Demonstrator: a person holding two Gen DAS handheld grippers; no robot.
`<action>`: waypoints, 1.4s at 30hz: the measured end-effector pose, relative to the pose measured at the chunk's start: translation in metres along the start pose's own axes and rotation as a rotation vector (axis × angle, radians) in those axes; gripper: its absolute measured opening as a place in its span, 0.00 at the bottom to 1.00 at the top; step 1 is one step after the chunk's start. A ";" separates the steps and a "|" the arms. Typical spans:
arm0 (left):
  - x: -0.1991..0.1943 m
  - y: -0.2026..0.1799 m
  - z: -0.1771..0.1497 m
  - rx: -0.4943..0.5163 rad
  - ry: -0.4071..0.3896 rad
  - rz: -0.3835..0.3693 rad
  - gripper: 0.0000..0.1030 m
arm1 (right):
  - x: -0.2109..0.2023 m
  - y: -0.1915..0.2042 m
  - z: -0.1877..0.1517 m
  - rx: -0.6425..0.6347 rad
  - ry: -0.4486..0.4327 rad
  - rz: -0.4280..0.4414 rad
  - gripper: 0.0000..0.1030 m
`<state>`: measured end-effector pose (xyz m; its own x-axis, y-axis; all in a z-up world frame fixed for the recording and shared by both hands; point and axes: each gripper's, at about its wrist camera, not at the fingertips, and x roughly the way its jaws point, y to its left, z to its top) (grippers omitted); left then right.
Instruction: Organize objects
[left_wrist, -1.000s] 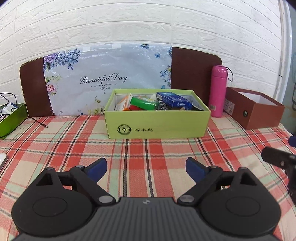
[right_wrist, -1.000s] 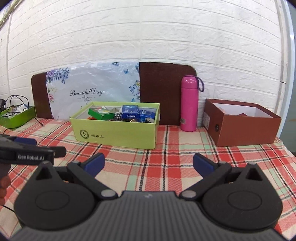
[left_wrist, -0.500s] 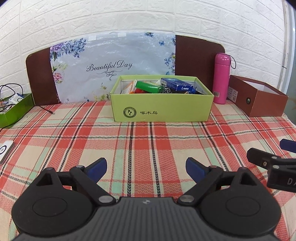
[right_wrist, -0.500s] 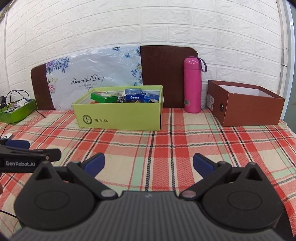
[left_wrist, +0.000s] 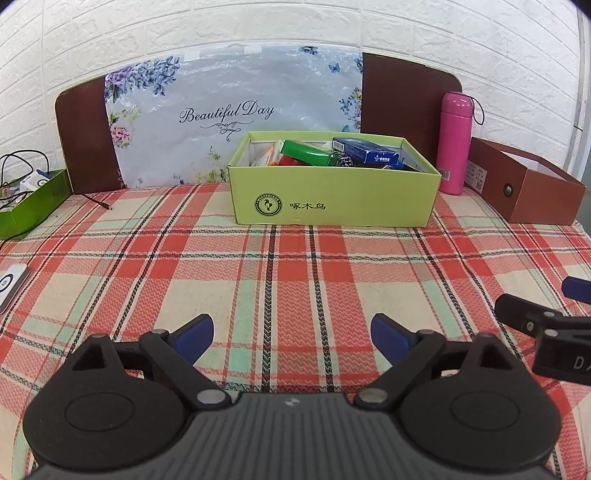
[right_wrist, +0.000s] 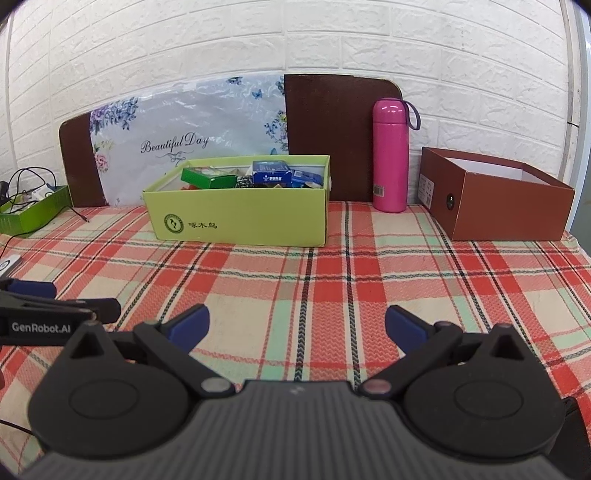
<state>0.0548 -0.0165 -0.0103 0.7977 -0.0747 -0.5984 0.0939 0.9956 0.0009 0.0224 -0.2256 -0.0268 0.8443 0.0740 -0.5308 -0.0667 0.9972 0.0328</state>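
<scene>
Left wrist view: your left gripper (left_wrist: 291, 334) and right gripper (right_wrist: 297, 326) both hover empty, fingers spread, green box (left_wrist: 334, 201) of items dead ahead across the counter (left_wrist: 295, 266), left one nearer, brown box (right_wrist: 495, 201) right.

Woven tablecloth (left_wrist: 295, 266), matt cardboard box (left_wrist: 332, 199), glossy flask (left_wrist: 456, 144).

On the counter (left_wrist: 295, 266), seen from the left wrist, the open box (left_wrist: 334, 201) sits at twelve o'clock with small packs (left_wrist: 365, 151) inside. A flask (left_wrist: 455, 142) stands just beside it at one o'clock, and a second box (left_wrist: 524, 186) lies at two o'clock. A tray (left_wrist: 31, 201) rests at ten o'clock. Behind them all, a board (left_wrist: 408, 96) leans on the wall, a printed sheet (left_wrist: 229, 114) before it.
</scene>
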 end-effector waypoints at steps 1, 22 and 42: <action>0.001 0.000 0.000 -0.001 0.003 0.000 0.92 | 0.001 0.000 0.000 -0.001 0.002 0.001 1.00; 0.013 0.007 -0.002 -0.023 0.047 0.015 0.92 | 0.014 0.004 -0.003 -0.004 0.040 0.014 1.00; 0.010 0.007 -0.002 -0.029 0.043 0.033 0.92 | 0.022 0.013 -0.004 -0.006 0.066 0.013 1.00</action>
<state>0.0619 -0.0099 -0.0177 0.7736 -0.0394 -0.6325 0.0496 0.9988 -0.0016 0.0378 -0.2111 -0.0411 0.8065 0.0858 -0.5849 -0.0808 0.9961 0.0348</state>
